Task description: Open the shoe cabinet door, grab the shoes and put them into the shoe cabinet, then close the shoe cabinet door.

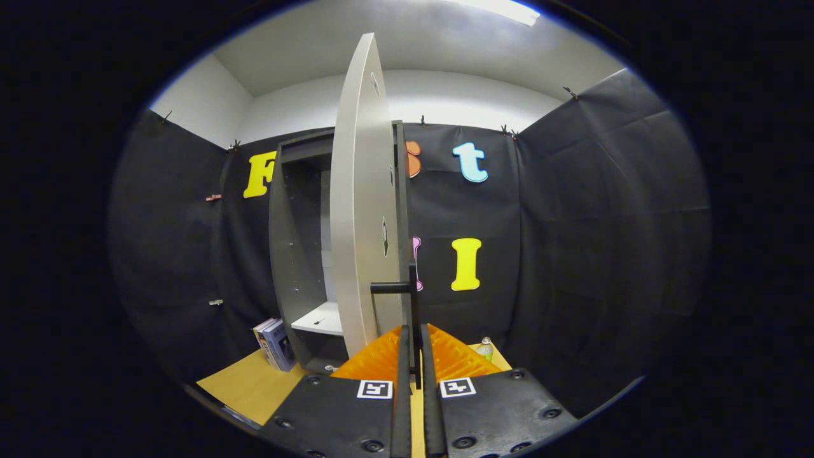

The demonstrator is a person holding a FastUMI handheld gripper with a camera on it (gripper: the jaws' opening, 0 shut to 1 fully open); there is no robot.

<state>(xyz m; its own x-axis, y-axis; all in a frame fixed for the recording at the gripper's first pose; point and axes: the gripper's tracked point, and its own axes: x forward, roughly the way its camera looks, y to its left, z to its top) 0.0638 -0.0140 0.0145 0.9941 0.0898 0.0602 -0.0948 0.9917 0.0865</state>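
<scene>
A grey shoe cabinet [296, 254] stands on the wooden table just ahead of my fingers. Its pale door [359, 216] is swung open toward me and shows nearly edge-on. A black bar handle [414, 299] sticks out from the door's outer face. My gripper [414, 356] is shut on that handle, with the vertical bar pinched between the two fingers. Inside the cabinet a white shelf [321, 318] shows low down. Above it the compartment is dark.
Some books [275, 343] lean against the cabinet's left foot on the wooden table [248, 385]. The top of a small bottle [485, 346] shows just right of my fingers. Black cloth walls close in on the left, behind and right.
</scene>
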